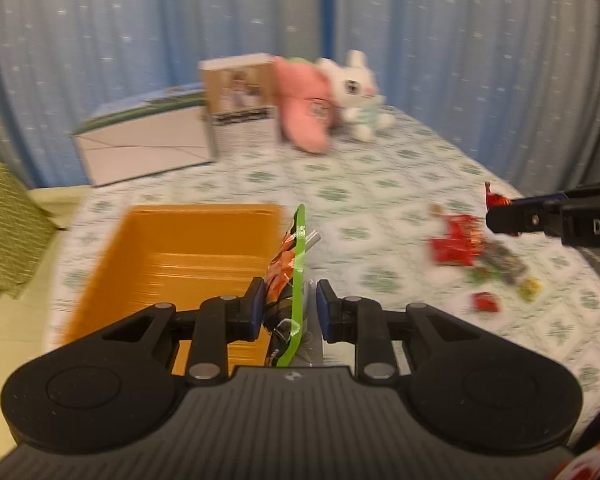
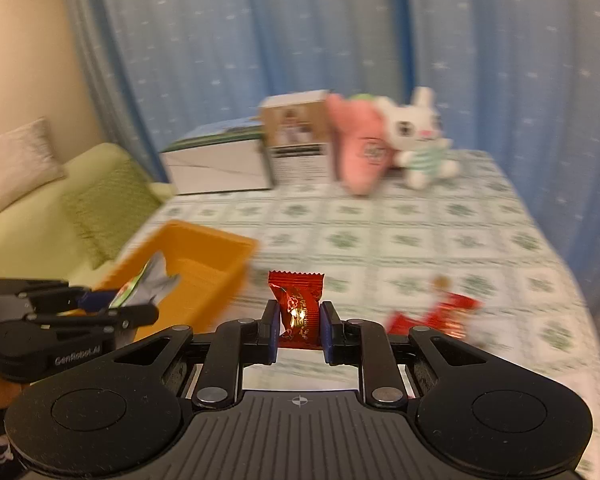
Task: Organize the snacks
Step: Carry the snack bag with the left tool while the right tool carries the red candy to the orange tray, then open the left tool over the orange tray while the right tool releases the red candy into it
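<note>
Orange plastic marks the goal: the bin [image 1: 188, 264] sits near-left on the table [image 2: 420, 232], so both loads should be carried well over its rim before letting go. The left gripper [image 1: 290, 312] is clamped on a green-edged snack packet [image 1: 298, 280], and the right gripper [image 2: 300, 332] pinches a red candy [image 2: 298, 312], with more snacks [image 1: 460, 248] lying to the right. "GenRobot.AI" reads on the left gripper's body; the candy's print is illegible.
</note>
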A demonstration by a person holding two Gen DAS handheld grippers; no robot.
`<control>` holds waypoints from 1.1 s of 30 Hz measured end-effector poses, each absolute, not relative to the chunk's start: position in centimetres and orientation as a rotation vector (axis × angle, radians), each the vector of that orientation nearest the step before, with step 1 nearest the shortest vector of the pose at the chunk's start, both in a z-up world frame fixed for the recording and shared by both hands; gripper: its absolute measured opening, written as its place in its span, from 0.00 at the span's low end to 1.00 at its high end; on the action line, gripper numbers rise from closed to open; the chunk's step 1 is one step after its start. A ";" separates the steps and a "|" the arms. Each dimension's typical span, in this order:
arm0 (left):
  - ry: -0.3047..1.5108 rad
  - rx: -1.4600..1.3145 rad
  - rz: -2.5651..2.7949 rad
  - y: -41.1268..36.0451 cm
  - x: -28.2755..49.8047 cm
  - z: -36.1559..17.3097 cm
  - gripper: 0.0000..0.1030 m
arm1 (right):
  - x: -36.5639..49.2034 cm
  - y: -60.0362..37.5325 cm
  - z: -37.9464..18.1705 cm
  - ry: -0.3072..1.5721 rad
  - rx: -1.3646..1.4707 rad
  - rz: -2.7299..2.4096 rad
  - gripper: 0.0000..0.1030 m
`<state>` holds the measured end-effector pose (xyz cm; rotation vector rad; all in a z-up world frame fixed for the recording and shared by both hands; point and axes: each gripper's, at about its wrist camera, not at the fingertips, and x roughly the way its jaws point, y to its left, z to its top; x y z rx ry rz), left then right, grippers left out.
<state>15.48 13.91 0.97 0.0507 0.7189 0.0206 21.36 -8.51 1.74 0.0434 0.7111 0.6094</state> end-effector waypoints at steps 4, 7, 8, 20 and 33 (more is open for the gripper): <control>0.735 0.057 0.090 18.7 15.2 1.0 0.23 | 21.5 -3.7 0.8 0.725 0.058 0.696 0.20; 0.748 0.037 0.128 21.5 15.3 0.1 0.23 | 21.9 -0.2 -0.6 0.735 0.065 0.756 0.20; 0.752 0.022 0.133 22.3 15.4 -0.3 0.23 | 22.0 1.0 -1.1 0.742 0.065 0.774 0.20; 0.781 -0.042 0.180 26.3 17.1 -4.9 0.23 | 23.8 7.3 -5.5 0.776 0.047 0.851 0.20; 0.771 -0.086 0.196 27.6 17.5 -5.8 0.25 | 25.8 9.5 -7.0 0.796 0.008 0.832 0.20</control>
